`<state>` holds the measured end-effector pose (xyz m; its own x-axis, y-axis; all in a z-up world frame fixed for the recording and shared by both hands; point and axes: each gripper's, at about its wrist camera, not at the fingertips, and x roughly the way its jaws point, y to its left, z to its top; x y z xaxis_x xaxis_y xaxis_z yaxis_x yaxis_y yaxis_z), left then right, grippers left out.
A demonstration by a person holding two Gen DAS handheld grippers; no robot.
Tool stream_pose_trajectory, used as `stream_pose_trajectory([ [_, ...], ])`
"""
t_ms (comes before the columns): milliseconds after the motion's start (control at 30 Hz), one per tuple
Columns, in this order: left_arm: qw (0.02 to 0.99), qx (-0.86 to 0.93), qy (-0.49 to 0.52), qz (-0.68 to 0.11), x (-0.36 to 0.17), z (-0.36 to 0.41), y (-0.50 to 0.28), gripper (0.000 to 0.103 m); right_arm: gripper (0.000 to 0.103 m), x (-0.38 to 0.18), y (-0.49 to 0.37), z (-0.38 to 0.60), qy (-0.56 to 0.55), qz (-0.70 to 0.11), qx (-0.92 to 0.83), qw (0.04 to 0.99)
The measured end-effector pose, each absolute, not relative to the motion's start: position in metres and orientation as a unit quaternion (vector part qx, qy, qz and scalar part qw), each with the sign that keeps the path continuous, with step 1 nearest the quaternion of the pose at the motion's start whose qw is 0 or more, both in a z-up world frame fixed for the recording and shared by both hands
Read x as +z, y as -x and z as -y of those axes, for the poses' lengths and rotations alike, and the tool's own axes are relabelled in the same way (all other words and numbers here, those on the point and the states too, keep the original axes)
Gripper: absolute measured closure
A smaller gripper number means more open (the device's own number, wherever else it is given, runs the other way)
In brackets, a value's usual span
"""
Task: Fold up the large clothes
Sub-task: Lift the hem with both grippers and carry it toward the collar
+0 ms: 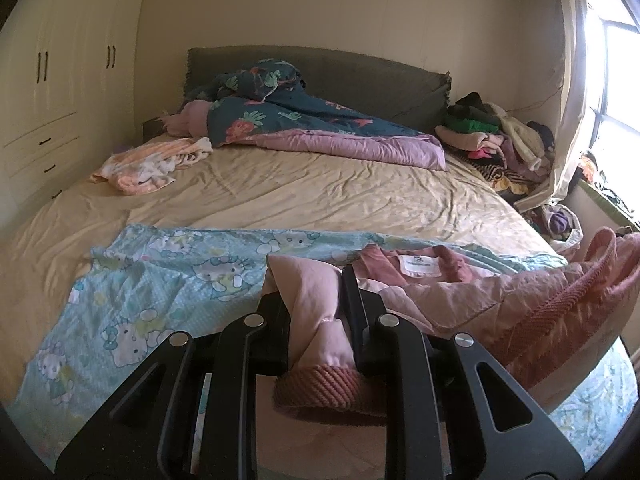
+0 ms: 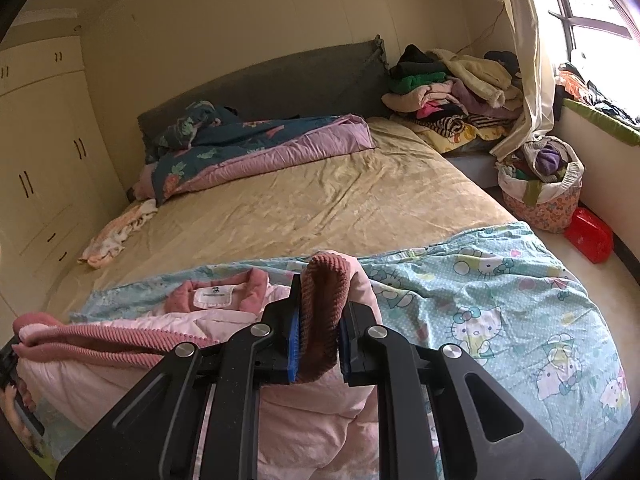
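The fingers of the left gripper [image 1: 316, 300] are pinching a bunched corner of the pink jacket [image 1: 460, 304], with the ribbed dark pink hem [image 1: 320, 388] hanging just below the grip. The fingers of the right gripper [image 2: 318, 320] are pressed on another part of the same jacket [image 2: 120, 360]; a ribbed cuff [image 2: 322, 312] stands up between their blue pads [image 2: 294, 344]. In the right wrist view the left gripper [image 2: 10, 364] shows at the left edge, at the other end of the ribbed hem [image 2: 100, 344], which stretches between the two grippers.

The jacket lies open at the near edge of the bed [image 1: 320, 192], with its collar and a white label [image 1: 418, 266] facing up. Under it is spread a light blue sheet with cartoon cats [image 1: 160, 280]. The sheet covers the near part of the beige bed cover.

Farther away, a striped peach and white cloth [image 1: 148, 164] lies on the left side of the bed. A dark blue flowered quilt with purple lining [image 1: 320, 128] is crumpled near the grey headboard [image 1: 360, 76]. A pile of clothes [image 1: 492, 136] sits at the far right corner. On the floor beside the bed, a flowered basket [image 2: 540, 192] is full of clothes, and a red box [image 2: 588, 234] is just beside it. Cream wardrobes [image 1: 60, 80] stand on the left, and a window [image 2: 592, 8] is on the right.
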<state>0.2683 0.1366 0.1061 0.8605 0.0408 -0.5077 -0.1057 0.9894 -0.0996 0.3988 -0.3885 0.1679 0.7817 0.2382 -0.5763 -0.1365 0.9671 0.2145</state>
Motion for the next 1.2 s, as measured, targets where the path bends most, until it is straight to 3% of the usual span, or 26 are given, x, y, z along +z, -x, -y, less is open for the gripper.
stream_pose_trajectory([
  [1200,0.947,0.046,0.057,-0.313,0.020,-0.147,-0.321,0.086,0.086,0.056,-0.481,0.355,-0.032,-0.397,0.049,0.916],
])
